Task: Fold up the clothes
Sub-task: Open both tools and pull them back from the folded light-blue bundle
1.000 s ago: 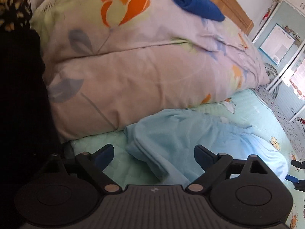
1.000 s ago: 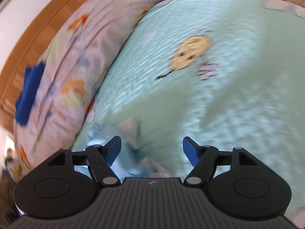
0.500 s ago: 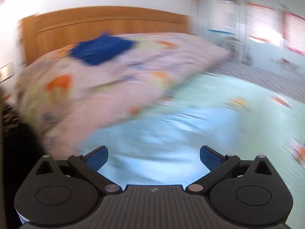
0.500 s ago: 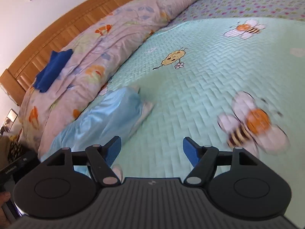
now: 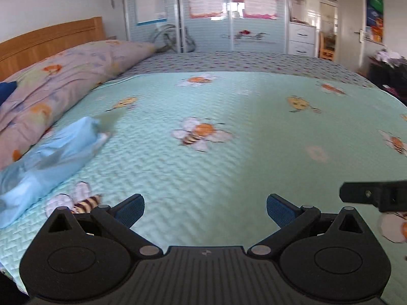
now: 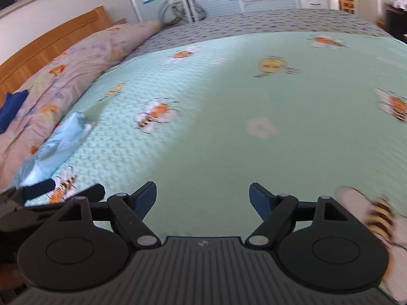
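A wide bed [image 5: 229,167] fills the room, spread with a mint quilted cover printed with bees and flowers. A wooden headboard [image 5: 51,38] stands along the left against a pale wall, with a long floral pillow [image 5: 76,68] in front of it. Beyond the bed, sliding wardrobe doors [image 5: 229,12] catch the daylight. White drawers [image 5: 301,39] stand to their right, then a door [image 5: 356,25].

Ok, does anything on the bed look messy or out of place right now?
Yes. The light blue garment lies crumpled against the floral duvet at the left edge of the mint bee-print bedspread, not laid flat for folding. A dark blue garment sits on top of the duvet. Both grippers are empty.
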The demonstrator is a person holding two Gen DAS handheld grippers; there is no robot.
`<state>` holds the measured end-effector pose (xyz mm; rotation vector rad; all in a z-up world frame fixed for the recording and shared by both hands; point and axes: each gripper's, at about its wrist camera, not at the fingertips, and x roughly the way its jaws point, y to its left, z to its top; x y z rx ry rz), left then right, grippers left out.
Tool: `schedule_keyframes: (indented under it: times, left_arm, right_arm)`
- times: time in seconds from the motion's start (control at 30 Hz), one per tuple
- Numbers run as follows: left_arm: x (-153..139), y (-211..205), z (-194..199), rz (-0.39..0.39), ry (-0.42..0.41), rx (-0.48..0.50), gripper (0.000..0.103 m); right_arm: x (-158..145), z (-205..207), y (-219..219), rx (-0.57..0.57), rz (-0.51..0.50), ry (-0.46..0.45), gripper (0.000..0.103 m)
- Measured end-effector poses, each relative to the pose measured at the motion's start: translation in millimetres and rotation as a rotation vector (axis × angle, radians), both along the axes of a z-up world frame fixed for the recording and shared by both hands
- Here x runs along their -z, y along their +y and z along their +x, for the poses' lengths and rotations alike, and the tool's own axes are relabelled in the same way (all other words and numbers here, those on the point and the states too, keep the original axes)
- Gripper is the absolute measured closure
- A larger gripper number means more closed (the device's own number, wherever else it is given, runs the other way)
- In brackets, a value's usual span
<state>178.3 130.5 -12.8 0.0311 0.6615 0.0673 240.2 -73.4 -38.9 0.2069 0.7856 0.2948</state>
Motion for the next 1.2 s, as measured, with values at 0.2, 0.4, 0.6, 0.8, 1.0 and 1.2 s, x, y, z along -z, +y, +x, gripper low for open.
schedule_keyframes:
  times: [0.2, 0.4, 0.6, 0.8, 1.0, 1.2]
  left_arm:
    - [-14.0, 63.4, -15.7, -0.091, -0.031, -0.139, 0.001]
    - [-23.9, 215.6, -40.1, -0.229, -0.086, -0.510, 0.001]
    - [2.3, 335.6, -70.6, -0.386, -0.120, -0.729, 0.001]
    - [44.9, 410.0, -89.9, -0.484, -0.121, -0.874, 0.003]
    - [52.0, 396.5, -64.0, -0.482, -0.137, -0.805, 0.003]
    - [46.2, 373.5, -33.9, -0.400, -0.062, -0.744, 0.002]
  right_arm:
    - [-15.0, 3.8, 24.0, -0.156, 0.141, -0.044, 0.022]
    - [-26.8, 50.3, 143.1, -0.410, 0.131, -0.081, 0.018]
    - [16.0, 147.5, 233.5, -0.508, 0.419, 0.119, 0.013]
    - [82.0, 236.7, 269.9, -0.407, 0.644, 0.358, 0.013]
    - [108.8, 255.9, 306.5, -0.356, 0.681, 0.411, 0.013]
    - [90.5, 220.1, 314.5, -0.402, 0.593, 0.372, 0.013]
